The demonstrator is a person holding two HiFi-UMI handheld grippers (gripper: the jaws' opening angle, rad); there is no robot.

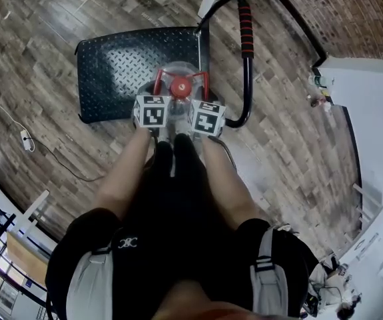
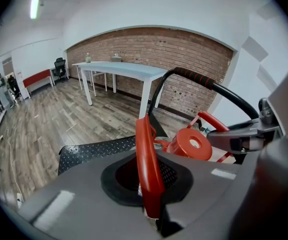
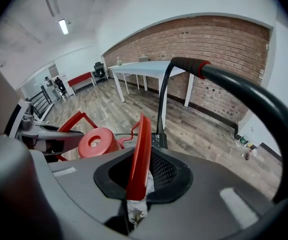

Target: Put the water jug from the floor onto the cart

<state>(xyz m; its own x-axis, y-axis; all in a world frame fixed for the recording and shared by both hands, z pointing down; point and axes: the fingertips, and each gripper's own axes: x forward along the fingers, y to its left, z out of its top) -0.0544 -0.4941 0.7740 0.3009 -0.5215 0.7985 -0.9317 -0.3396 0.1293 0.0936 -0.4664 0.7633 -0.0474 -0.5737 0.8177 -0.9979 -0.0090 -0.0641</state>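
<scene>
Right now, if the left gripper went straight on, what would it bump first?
The water jug's red handle, already clamped in its jaws; beyond that, probably the cart's black deck.

Wood floor at 9 o'clock; brick wall at 12, behind white table; strip light at 10.

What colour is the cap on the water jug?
Red; the cap shows best in the left gripper view.

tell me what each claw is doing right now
left claw: shut on the red jug handle
right claw: shut on the red jug handle, other side
</scene>
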